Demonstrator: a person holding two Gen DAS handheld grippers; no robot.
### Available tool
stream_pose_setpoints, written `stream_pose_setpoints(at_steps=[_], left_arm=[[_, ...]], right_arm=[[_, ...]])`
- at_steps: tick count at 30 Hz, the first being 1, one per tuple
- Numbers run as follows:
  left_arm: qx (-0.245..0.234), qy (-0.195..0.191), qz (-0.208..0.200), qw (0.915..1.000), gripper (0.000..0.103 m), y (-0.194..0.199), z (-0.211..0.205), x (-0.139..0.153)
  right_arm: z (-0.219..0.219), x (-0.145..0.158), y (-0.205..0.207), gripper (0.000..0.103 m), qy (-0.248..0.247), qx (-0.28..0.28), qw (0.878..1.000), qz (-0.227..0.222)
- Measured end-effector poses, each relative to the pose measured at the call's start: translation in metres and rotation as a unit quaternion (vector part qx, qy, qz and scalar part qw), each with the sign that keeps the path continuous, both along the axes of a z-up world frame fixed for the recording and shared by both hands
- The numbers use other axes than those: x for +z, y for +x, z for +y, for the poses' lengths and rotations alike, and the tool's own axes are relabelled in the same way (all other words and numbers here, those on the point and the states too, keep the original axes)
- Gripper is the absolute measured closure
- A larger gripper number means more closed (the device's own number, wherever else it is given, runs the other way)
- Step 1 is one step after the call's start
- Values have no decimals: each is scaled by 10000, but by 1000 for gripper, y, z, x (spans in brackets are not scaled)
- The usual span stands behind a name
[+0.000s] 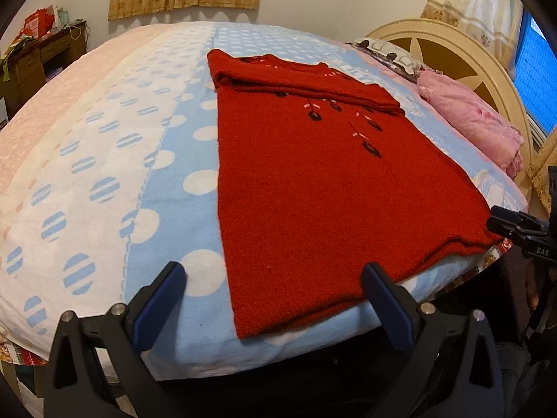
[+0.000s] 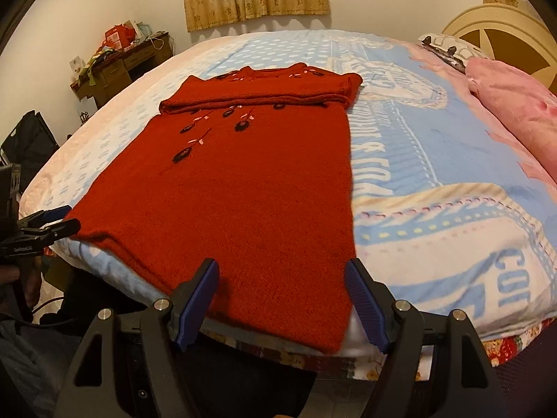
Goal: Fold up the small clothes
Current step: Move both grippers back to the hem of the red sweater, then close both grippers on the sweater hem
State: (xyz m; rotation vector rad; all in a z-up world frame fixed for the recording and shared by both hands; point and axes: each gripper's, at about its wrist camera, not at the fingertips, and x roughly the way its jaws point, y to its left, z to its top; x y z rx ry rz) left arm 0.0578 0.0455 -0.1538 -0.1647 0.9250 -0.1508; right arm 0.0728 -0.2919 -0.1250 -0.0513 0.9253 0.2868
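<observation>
red sweater [image 1: 313, 188] flat on blue dotted blanket [image 1: 167, 209], hem at near bed edge, sleeves folded across top part, dark flower embroidery on chest. left gripper [image 1: 273, 278] hovering over near left hem corner, jaws spread wide, nothing between pads. right gripper [image 2: 281, 273] at near right hem corner, jaws spread too, straddling hem without pinching it. pink pillow [image 2: 515, 104] up by cream headboard [image 1: 452, 55]. cluttered wooden desk [image 2: 118, 66] in far corner.
</observation>
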Motion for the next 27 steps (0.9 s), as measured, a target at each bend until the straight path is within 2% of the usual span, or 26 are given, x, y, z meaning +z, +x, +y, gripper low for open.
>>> stream_pose_setpoints(at_steps=[2, 8, 10, 14, 16, 17, 18, 19, 20, 21, 22, 24, 26, 27], left_arm=[[-31, -24, -9, 10000, 1, -1, -1, 1], [-19, -56, -25, 10000, 11, -3, -1, 2], [-26, -61, -18, 10000, 15, -4, -1, 2], [-61, -22, -16, 10000, 19, -7, -4, 3], [-110, -10, -20, 9999, 20, -8, -6, 3], [-127, 13, -23, 9999, 21, -9, -8, 2], [-138, 31, -33, 9999, 27, -9, -8, 2], [-158, 4, -61, 9999, 41, -9, -7, 3], [-192, -28, -86, 9998, 51, -10, -6, 5], [-226, -39, -88, 9997, 64, -11, -6, 6], [-281, -93, -91, 9995, 73, -11, -5, 8], [-369, -187, -71, 9991, 81, -10, -5, 7], [-348, -196, -52, 9992, 80, -10, -4, 6], [-296, -175, -42, 9994, 75, -9, -3, 5]], right_arm=[[-4, 2, -2, 28, 40, -20, 10000, -41], [-14, -8, -3, 30, 202, -109, 9996, 138], [-14, -7, -6, 33, 191, -81, 9997, 130], [-15, -6, -9, 48, 333, -8, 9993, 185], [-14, -8, -9, 51, 297, 14, 9994, 177], [-15, -9, -9, 57, 277, -15, 9995, 150], [-16, -9, -9, 65, 244, -45, 9996, 116], [-17, -8, -9, 69, 231, -43, 9997, 92], [-18, -7, -9, 79, 255, -48, 9996, 90], [-20, -7, -8, 83, 311, -52, 9994, 108], [-21, -7, -9, 84, 346, -58, 9993, 112], [-23, -9, -8, 87, 347, -55, 9993, 98], [-23, -10, -9, 87, 319, -33, 9994, 94], [-23, -9, -10, 87, 283, -28, 9996, 73]])
